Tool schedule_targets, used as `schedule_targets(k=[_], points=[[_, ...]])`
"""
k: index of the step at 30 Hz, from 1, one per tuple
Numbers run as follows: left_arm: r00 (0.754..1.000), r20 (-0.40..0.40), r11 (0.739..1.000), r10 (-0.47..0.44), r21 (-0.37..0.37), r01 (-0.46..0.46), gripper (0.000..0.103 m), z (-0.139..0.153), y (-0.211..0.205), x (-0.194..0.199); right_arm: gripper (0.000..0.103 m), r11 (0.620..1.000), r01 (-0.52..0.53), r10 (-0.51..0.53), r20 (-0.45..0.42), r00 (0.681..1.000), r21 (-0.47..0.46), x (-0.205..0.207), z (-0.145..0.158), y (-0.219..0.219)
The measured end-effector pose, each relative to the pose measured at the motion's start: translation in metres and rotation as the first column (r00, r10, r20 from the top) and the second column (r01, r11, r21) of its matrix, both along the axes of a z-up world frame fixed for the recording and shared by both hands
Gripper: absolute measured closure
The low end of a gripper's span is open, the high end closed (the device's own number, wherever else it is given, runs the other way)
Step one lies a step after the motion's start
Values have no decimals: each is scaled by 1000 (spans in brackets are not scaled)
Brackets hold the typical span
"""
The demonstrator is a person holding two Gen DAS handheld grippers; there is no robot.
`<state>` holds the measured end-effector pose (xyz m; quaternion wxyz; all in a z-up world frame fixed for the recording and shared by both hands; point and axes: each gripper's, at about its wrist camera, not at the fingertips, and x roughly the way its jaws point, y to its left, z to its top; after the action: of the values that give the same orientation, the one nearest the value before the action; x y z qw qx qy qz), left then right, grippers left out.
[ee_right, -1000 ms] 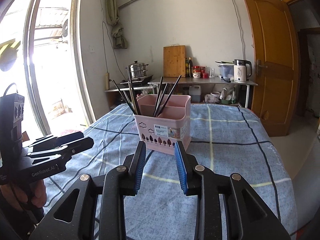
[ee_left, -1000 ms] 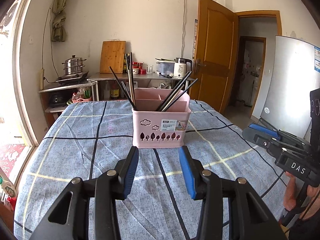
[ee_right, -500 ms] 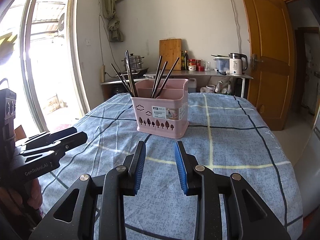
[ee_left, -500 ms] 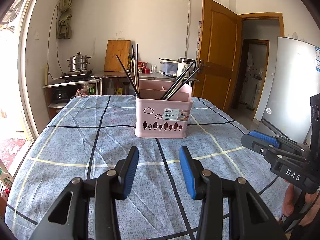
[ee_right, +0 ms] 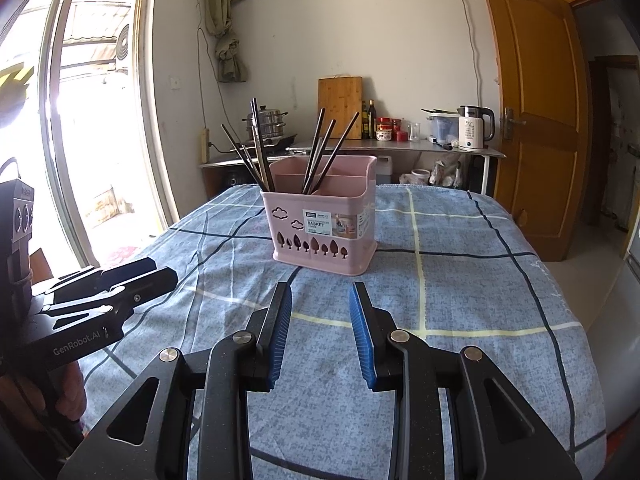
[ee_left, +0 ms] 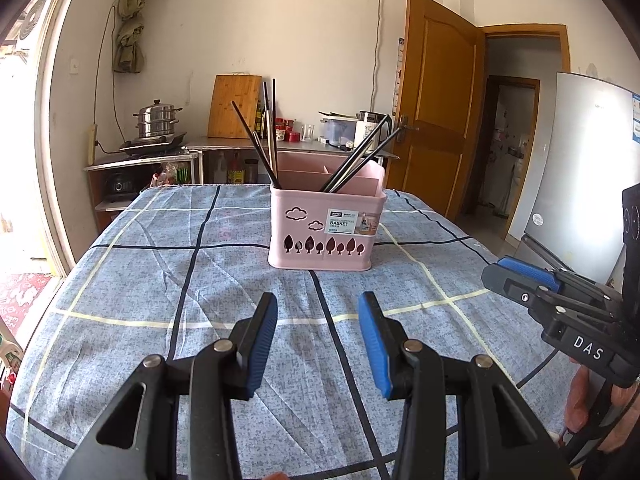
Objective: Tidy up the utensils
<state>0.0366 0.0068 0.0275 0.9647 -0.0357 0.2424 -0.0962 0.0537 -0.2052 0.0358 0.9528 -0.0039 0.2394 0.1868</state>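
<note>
A pink utensil basket (ee_left: pixel 324 228) stands upright on the blue checked tablecloth (ee_left: pixel 160 280), also in the right wrist view (ee_right: pixel 324 226). Several dark chopsticks (ee_left: pixel 260 140) lean in its left compartment and others (ee_left: pixel 360 156) in its right one; they show in the right wrist view (ee_right: pixel 256 152) too. My left gripper (ee_left: pixel 317 304) is open and empty, held back from the basket. My right gripper (ee_right: pixel 320 292) is open and empty, also short of the basket. Each gripper shows in the other's view: the right one (ee_left: pixel 532 284), the left one (ee_right: pixel 120 280).
A counter behind the table holds a steamer pot (ee_left: pixel 156 120), a wooden cutting board (ee_left: pixel 234 106), jars and a white kettle (ee_right: pixel 474 128). A wooden door (ee_left: pixel 436 104) and a fridge (ee_left: pixel 580 168) stand to the right. A glass door (ee_right: pixel 80 140) is on the left.
Both grippers have drawn back and lowered, so the basket looks farther and higher in both views. Both stay open and empty.
</note>
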Motion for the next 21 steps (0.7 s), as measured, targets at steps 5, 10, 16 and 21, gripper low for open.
schedule_targets(k=[5, 10, 16, 21], points=[[1000, 3, 1000, 2, 2, -2, 59, 0, -1, -1, 72, 1000, -1, 1, -1, 1000, -1, 0, 0, 1], [1000, -2, 1000, 6, -3, -6, 59, -1, 0, 0, 72, 1000, 0, 0, -4, 1000, 0, 0, 0, 2], [1000, -5, 1000, 7, -5, -7, 59, -1, 0, 1, 72, 1000, 0, 0, -5, 1000, -1, 1, 0, 2], [1000, -4, 1000, 8, -4, -8, 59, -1, -1, 1, 72, 1000, 1, -1, -10, 1000, 0, 1, -1, 1]])
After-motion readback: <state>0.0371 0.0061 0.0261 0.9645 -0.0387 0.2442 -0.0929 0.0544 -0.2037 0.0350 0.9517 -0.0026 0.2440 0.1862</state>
